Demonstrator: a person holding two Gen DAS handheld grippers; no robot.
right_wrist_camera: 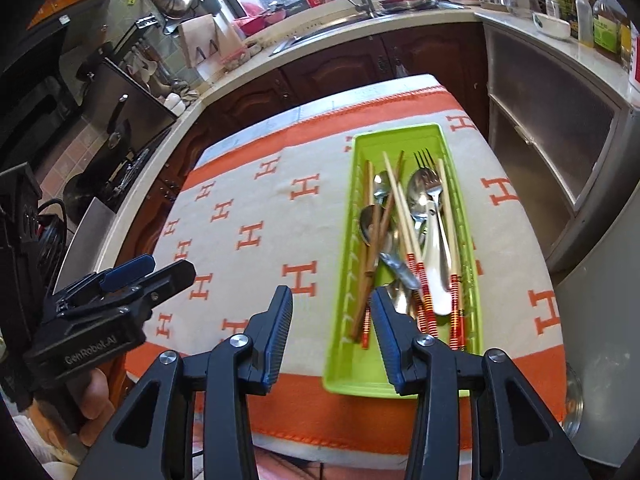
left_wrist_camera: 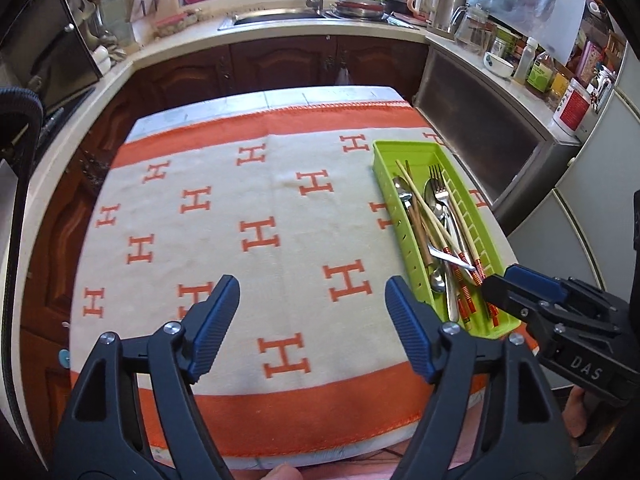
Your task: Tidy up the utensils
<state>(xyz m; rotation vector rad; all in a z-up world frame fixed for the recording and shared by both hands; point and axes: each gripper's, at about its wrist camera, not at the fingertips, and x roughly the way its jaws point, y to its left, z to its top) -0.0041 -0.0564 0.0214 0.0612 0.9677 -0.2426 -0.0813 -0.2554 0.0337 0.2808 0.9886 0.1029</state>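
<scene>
A lime-green utensil tray (left_wrist_camera: 384, 152) (right_wrist_camera: 400, 130) lies on the right side of the orange-and-cream cloth. Inside it are steel spoons (right_wrist_camera: 420, 192), a fork (left_wrist_camera: 438, 184), pale chopsticks with red-striped ends (right_wrist_camera: 422, 292) and brown chopsticks (right_wrist_camera: 372, 264), all heaped lengthwise. My left gripper (left_wrist_camera: 312, 292) hangs wide open over bare cloth left of the tray, nothing between its fingers. My right gripper (right_wrist_camera: 330, 300) is open above the tray's near left rim, gripping nothing. Each gripper shows in the other's view: the right one (left_wrist_camera: 516, 292), the left one (right_wrist_camera: 152, 272).
The table (left_wrist_camera: 280, 96) stands in a kitchen, wooden cabinets (left_wrist_camera: 280, 64) and a sink counter (left_wrist_camera: 280, 20) behind it. A steel-fronted cabinet (left_wrist_camera: 480, 132) and bottles sit to the right. A stove (right_wrist_camera: 120, 152) and pots are at the left. A finger shows under the left gripper (right_wrist_camera: 96, 392).
</scene>
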